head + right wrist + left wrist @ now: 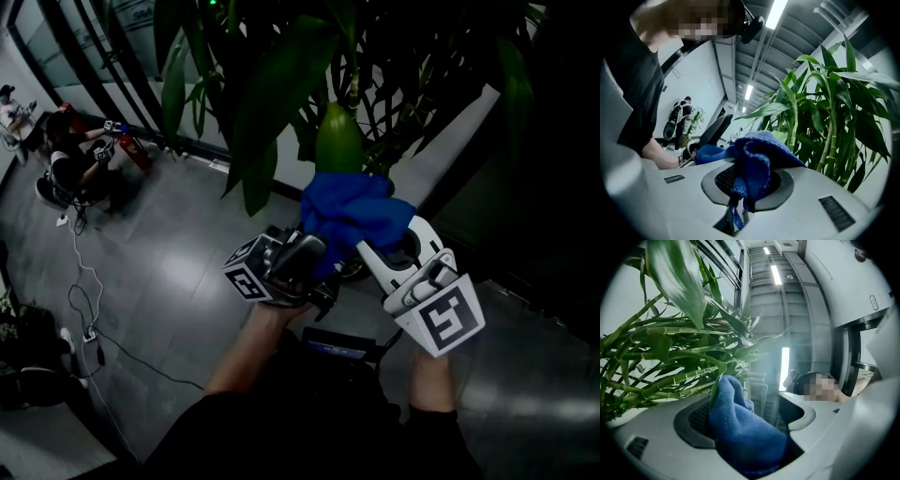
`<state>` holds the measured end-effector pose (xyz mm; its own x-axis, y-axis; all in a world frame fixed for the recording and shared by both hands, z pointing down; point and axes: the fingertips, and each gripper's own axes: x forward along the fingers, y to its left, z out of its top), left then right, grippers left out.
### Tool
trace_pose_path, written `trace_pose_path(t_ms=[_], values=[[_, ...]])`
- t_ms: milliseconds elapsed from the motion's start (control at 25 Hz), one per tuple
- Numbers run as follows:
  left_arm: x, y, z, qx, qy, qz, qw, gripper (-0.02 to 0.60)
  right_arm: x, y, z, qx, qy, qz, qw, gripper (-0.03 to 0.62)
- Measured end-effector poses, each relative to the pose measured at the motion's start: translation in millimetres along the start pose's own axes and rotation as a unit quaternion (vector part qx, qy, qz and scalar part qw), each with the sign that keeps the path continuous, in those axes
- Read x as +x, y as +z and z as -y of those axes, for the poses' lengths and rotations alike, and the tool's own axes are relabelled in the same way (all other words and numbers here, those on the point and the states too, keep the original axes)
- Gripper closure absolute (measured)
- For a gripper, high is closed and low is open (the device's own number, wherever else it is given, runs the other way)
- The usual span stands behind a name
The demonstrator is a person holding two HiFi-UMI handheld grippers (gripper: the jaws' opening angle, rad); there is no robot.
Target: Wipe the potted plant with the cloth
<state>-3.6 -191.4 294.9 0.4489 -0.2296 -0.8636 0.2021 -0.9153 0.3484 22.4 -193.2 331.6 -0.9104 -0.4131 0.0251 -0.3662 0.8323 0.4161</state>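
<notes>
The potted plant spreads long green leaves over both grippers, and its stalks fill the left of the left gripper view and the right of the right gripper view. A bunched blue cloth sits just under one broad leaf. My left gripper points up, its jaws wide with the cloth packed between them against the left pad. My right gripper comes in from the right, and its jaws are pinched shut on a fold of the cloth.
Grey tiled floor lies far below. At far left people sit beside a red fire extinguisher, with cables trailing across the floor. A dark device is in front of my body. A person stands in the background.
</notes>
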Motion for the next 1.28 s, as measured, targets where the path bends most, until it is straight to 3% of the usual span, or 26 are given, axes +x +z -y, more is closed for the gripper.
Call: trace_pose_path(t_ms=[480,600,720,840,960,1080,1160,1280], values=[[-4.5,-9.7,-8.8,0.003,0.008,-0.021,0.9997,0.173,-19.6,-40.2,-34.5,0.025,0.033,-0.045,0.998,0.523],[-12.3,-11.8,-13.6,-0.001,0.017,-0.019,0.9997,0.173,-33.4,-49.0,-34.8,0.075,0.038,-0.046,0.995,0.522],[-20.7,-13.8,-19.2,-0.005,0.028,-0.017,0.9995,0.173,-49.9,-41.7,-26.0,0.128,0.041,-0.002,0.991,0.523],[-26.4,-14.4,-22.3,-0.006,0.034,-0.015,0.9993,0.173,-65.7,-15.8,-8.2,0.134,0.033,0.071,0.988,0.523],[-28.0,-13.3,-22.8,-0.006,0.037,-0.012,0.9992,0.173,-82.0,20.1,20.6,0.121,-0.02,0.15,0.981,0.523],[-26.6,-12.0,-21.0,-0.005,0.034,-0.009,0.9994,0.173,-89.3,61.9,42.7,0.105,-0.065,0.226,0.966,0.523],[-24.8,-11.5,-17.7,-0.004,0.03,-0.009,0.9995,0.173,-83.2,75.3,41.9,0.074,-0.068,0.232,0.967,0.523],[-20.3,-11.5,-9.4,0.007,0.025,-0.012,0.9996,0.173,-50.4,68.8,24.5,0.019,-0.039,0.178,0.983,0.522]])
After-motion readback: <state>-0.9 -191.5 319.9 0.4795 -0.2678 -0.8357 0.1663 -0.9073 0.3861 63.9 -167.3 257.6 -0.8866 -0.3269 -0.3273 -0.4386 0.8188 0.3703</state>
